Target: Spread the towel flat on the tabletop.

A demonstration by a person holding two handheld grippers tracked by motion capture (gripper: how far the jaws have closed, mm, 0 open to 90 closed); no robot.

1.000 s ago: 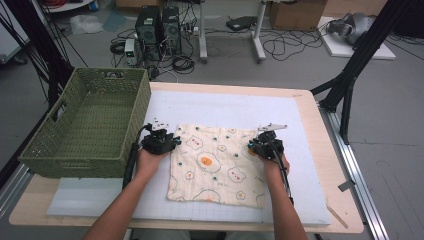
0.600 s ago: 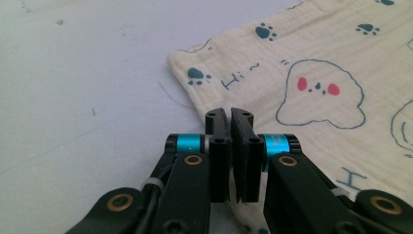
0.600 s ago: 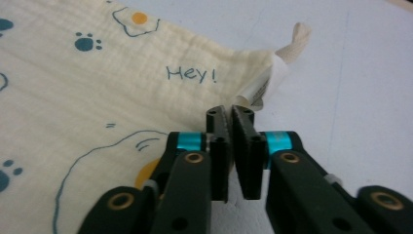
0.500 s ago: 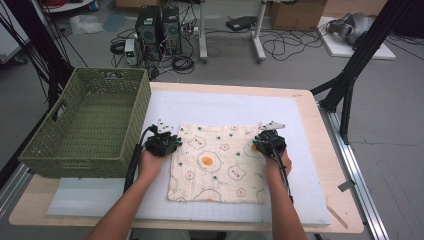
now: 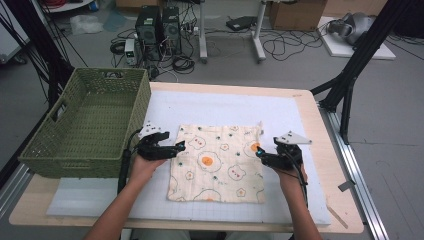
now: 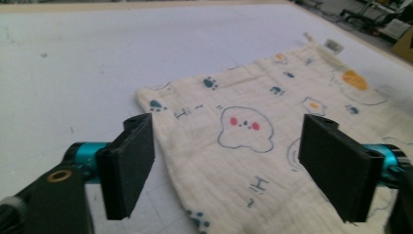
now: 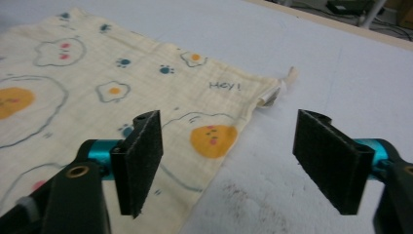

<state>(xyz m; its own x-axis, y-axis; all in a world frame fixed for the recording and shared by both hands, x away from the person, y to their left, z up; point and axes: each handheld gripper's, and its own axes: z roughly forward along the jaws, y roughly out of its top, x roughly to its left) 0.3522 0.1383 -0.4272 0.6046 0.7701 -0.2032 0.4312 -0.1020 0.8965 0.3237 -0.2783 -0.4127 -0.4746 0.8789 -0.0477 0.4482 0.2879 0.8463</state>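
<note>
Nearest to the person, the cloth (image 5: 217, 162) lies flat on the white mat (image 5: 300, 120) of the desk (image 5: 345, 220), almost square, its sides running a little slanted to the mat's edges. The left tool (image 5: 181, 146) is over the cloth's left edge and the right tool (image 5: 258, 151) over its right edge; both have just been opening, the jaws now stand wide and hold nothing. The word "Hey!" (image 7: 225, 86) is printed near the far right corner, beside a small tag (image 7: 272, 96). Bare mat lies beyond the cloth. The green basket (image 5: 85, 125) stands at the left.
</note>
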